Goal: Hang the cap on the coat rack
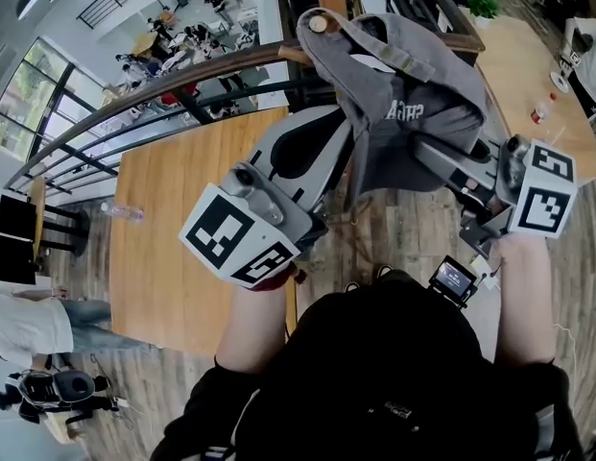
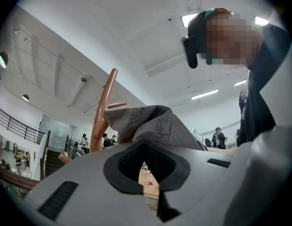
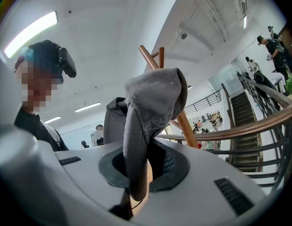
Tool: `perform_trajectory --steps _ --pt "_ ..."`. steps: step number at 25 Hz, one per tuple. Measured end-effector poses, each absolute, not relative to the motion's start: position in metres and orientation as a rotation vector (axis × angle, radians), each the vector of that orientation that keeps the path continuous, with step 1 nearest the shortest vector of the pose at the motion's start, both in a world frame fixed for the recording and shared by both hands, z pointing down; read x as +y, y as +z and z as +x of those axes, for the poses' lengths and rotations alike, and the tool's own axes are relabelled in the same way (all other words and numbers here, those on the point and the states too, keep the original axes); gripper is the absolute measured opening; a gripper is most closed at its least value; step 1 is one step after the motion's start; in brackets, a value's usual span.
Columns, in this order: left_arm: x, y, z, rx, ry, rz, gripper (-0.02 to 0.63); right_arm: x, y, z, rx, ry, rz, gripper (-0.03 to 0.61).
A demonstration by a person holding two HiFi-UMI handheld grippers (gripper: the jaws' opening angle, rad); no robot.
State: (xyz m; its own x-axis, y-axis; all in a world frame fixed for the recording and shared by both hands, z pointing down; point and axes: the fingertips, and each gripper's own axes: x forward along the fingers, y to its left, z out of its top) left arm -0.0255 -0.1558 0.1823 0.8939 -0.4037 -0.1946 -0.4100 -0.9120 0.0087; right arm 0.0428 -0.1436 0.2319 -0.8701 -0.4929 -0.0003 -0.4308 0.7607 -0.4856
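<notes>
Two tools hold the grey cap [image 1: 403, 113] on the coat rack [image 1: 323, 24]: right tool [image 3: 138, 159] clenches its fabric, left tool [image 2: 146, 149] pinches its edge. Wooden desk [image 1: 182, 209], plank floor [image 1: 403, 229] and atrium railing [image 1: 134, 94] below; the cap's white lettering is unreadable.

A wooden desk [image 1: 173, 257] stands on the plank floor [image 1: 413, 229]; a clear plastic bottle [image 1: 122, 212] lies by its left edge.

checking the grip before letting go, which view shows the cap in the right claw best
The right gripper view: the grey cap hangs pinched in the right claw. The head view shows the whole cap at the coat rack peg, but the claw tips are hidden. The left gripper view shows only a fold.
</notes>
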Motion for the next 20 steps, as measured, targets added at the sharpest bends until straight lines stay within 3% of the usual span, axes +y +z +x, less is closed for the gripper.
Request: perform_trajectory --steps 20 --pt "-0.161 0.1888 -0.0258 0.735 0.257 -3.039 0.003 -0.1489 0.2371 0.0429 2.86 -0.755 -0.748 0.041"
